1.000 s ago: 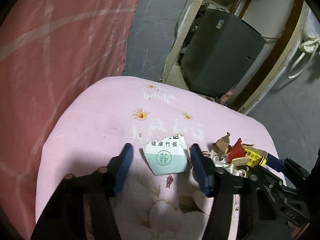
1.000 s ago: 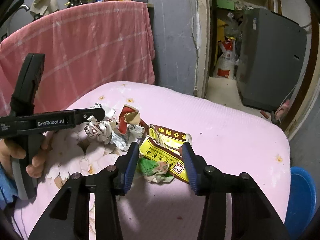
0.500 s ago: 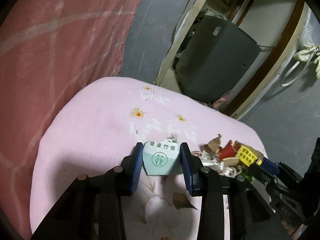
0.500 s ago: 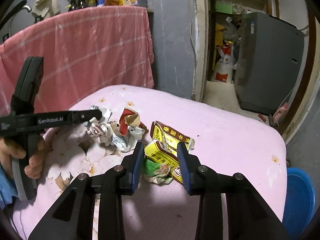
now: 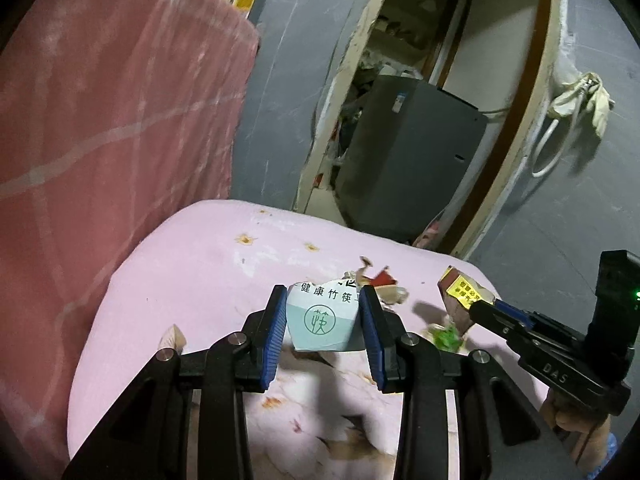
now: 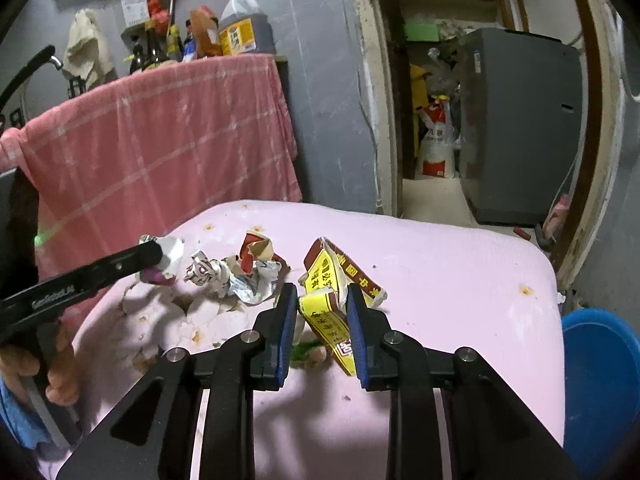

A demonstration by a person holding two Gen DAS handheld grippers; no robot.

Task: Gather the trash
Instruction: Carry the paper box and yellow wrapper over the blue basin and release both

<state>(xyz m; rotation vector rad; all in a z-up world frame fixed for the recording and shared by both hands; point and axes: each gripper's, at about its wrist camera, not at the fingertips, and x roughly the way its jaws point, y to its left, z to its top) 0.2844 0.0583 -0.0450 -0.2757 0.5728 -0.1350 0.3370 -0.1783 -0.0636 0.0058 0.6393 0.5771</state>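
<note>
Pink floral cloth [image 6: 460,264] covers the table where the litter is spread, with a red checked cloth [image 6: 160,152] hanging behind it, a grey appliance [image 6: 520,120] standing in the doorway and a blue bucket [image 6: 600,360] sitting low at the table's right edge. Crumpled wrappers [image 6: 240,270] lie in a loose heap near the middle of the table. The right gripper [image 6: 322,332] has its blue pads pressed against both sides of a yellow and red packet [image 6: 328,312], which stands tilted between them, its upper half sticking out past the fingertips; a green scrap [image 6: 304,350] lies just beneath it. The left gripper [image 5: 323,328] is clamped on a white and teal paper sleeve [image 5: 322,318], which sits squarely between the two pads with its printed face toward the camera.
</note>
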